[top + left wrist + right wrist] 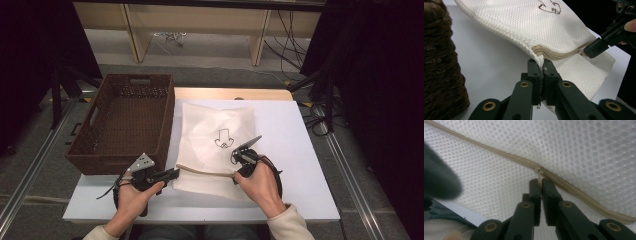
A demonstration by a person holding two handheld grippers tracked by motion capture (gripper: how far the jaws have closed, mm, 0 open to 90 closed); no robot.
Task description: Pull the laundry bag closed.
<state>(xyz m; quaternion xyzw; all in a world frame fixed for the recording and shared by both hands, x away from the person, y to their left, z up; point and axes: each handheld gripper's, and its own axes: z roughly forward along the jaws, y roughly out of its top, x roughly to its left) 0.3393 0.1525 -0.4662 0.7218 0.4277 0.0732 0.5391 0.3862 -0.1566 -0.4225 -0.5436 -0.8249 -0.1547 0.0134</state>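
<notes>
A white desk (295,150) carries a brown wicker basket (125,120) at its left, nothing visible inside it. Beside it lies a white mesh bag (215,145), zipper (205,171) along its near edge. The left tool (172,174) is clenched on the bag's corner; the right tool (234,175) is clenched on the zipper pull (539,173).
</notes>
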